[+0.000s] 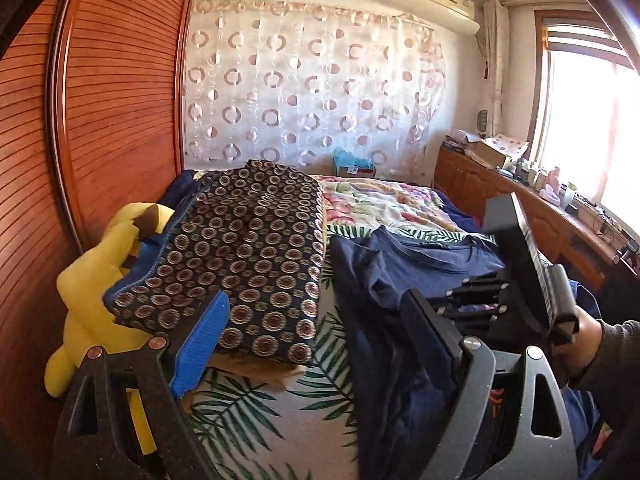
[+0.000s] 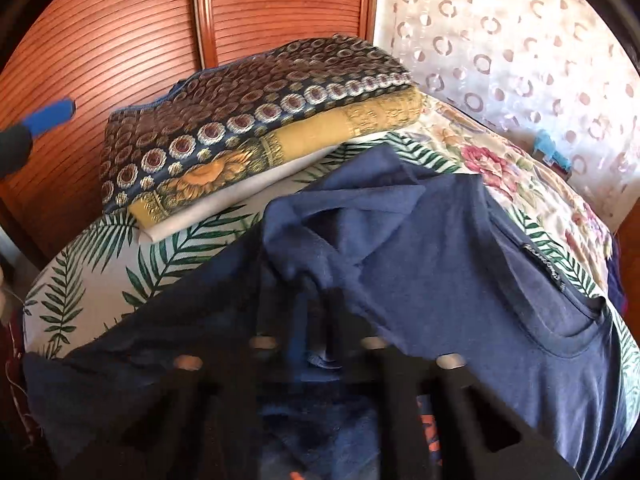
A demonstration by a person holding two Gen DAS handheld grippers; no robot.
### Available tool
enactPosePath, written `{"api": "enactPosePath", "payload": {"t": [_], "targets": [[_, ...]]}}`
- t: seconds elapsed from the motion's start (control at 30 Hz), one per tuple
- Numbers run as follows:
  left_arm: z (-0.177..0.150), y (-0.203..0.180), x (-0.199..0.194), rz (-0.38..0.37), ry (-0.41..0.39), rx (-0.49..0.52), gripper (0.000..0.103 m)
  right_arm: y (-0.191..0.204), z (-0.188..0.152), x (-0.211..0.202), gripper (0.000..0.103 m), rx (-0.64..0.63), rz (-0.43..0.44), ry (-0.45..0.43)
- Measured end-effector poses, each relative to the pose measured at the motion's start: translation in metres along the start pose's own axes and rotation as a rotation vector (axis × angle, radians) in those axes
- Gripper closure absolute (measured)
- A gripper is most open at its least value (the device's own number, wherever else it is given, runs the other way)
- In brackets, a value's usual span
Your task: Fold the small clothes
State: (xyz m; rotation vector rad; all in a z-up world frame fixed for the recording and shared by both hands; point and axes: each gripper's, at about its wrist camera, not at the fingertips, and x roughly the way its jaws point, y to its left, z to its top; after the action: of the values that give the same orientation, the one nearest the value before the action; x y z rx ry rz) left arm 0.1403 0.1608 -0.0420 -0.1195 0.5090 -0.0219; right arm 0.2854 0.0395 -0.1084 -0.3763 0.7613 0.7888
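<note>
Your right gripper (image 2: 316, 332) is clamped shut on a fold of the navy T-shirt (image 2: 460, 248), which lies crumpled on the palm-leaf sheet (image 2: 100, 276). Your left gripper (image 1: 320, 340) hangs with its jaws spread wide, gripping nothing, above the sheet. Farther back, a stack of folded patterned cloths (image 2: 248, 128) sits beside the wooden wardrobe (image 2: 120, 40).

Rumpled navy T-shirt (image 2: 460, 248) on leaf-print bedspread (image 2: 120, 272)
</note>
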Motion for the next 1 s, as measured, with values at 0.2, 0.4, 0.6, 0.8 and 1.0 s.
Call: {"api": "enactPosePath", "payload": {"t": [0.2, 0.4, 0.6, 0.8, 1.0], "targets": [[-0.007, -0.016, 0.010, -0.072, 0.049, -0.004, 0.015, -0.060, -0.008, -0.021, 0.097, 0.284, -0.052, -0.088], [-0.019, -0.040, 0.026, -0.073, 0.126, 0.046, 0.015, -0.091, -0.017, -0.020, 0.073, 0.359, -0.193, -0.061], [-0.040, -0.047, 0.038, -0.049, 0.223, 0.083, 0.015, -0.056, -0.037, -0.039, 0.065, 0.275, -0.093, -0.097], [-0.059, -0.046, 0.042, -0.030, 0.279, 0.095, 0.015, -0.021, -0.059, -0.015, 0.065, 0.222, 0.042, 0.009], [-0.062, -0.048, 0.042, 0.000, 0.271, 0.103, 0.015, -0.013, -0.051, 0.006, 0.083, 0.174, 0.021, 0.026]]}}
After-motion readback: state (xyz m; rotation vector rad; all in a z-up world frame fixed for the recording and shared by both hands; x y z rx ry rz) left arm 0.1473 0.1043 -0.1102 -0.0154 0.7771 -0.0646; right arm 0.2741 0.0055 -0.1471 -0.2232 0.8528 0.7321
